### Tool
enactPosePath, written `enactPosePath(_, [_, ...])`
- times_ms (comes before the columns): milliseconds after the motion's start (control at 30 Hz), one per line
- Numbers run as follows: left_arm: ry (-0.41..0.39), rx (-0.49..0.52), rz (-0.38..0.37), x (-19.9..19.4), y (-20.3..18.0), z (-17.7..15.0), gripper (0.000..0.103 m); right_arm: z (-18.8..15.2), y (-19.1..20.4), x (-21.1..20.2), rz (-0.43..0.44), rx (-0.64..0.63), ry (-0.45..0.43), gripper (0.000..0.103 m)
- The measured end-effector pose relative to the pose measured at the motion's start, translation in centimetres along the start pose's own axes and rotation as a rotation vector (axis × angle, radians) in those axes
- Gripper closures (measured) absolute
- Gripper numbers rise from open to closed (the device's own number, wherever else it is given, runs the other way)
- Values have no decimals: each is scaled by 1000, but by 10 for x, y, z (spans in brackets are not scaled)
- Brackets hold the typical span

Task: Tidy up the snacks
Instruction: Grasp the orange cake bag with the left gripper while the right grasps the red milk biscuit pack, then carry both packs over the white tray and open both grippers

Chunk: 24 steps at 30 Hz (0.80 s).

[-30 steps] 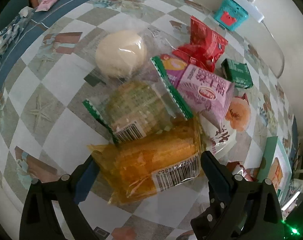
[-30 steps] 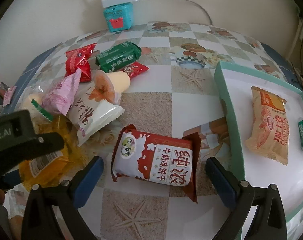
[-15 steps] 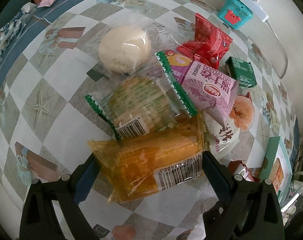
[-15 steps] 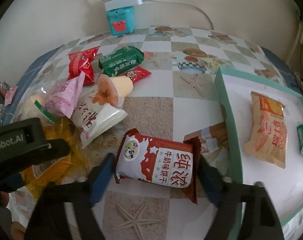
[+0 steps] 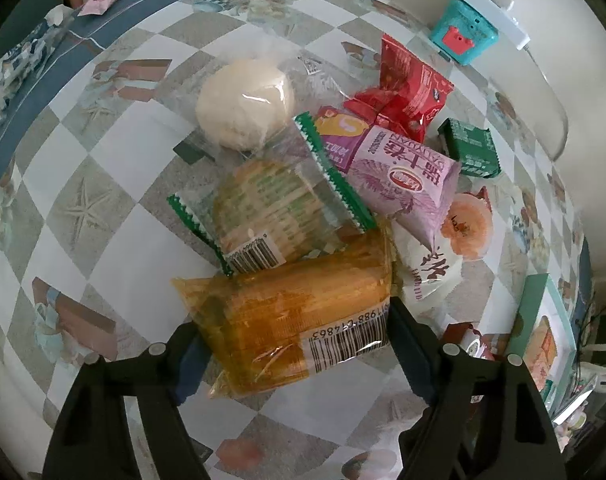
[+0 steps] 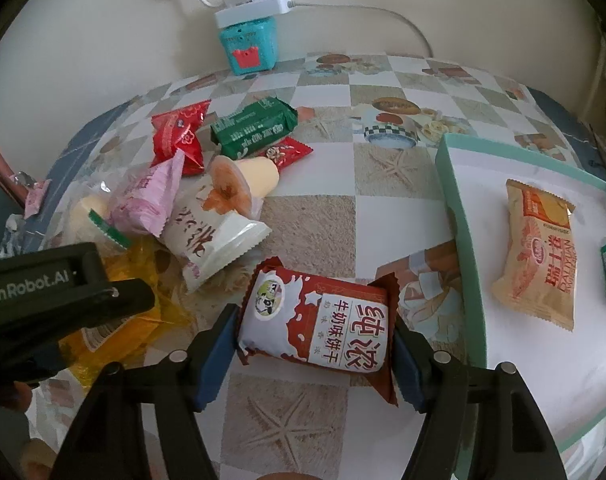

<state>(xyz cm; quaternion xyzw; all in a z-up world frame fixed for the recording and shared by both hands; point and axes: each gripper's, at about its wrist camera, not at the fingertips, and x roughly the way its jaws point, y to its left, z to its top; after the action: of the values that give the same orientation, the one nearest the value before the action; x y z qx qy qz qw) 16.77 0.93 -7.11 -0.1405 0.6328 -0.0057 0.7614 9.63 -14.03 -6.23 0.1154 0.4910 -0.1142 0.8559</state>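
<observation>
Left tool (image 5: pixel 295 344): clenched on the orange snack pack (image 5: pixel 295 316), lower centre of the left wrist view; jaws have just been closing, and both blue pads are seen pressed against the pack's ends. Right tool (image 6: pixel 315 332): clenched on the red-and-white biscuit pack (image 6: pixel 317 322), lower centre of the right wrist view; jaws likewise have just been closing, pads against both short ends.

Both packs are judged not yet lifted from the checkered table (image 6: pixel 315 224).

Pile, centre of the left view: green-edged clear pack (image 5: pixel 275 216) overlapped by the orange pack's upper edge; purple pack (image 5: pixel 403 176); white bun in film (image 5: pixel 245 104); red packs (image 5: pixel 407 96).

Destination, presumed: teal-rimmed tray (image 6: pixel 459 216), right edge of the right view, already holding a tan pack (image 6: pixel 539 256).

Hazards: slippery film may slide between the pads. Contents could be crushed if squeezed harder. Neighbouring packs may be dragged along when the orange pack is raised.
</observation>
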Motion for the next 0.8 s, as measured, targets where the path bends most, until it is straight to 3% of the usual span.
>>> enactPosePath(500, [-78,27,-13,-39,-1,-5,22,8,-7,-41,36,17,-70,31])
enactPosePath(800, [-155,97,-33,-72,-22,-17,22,14,-40,-76,-9,93,-123,31])
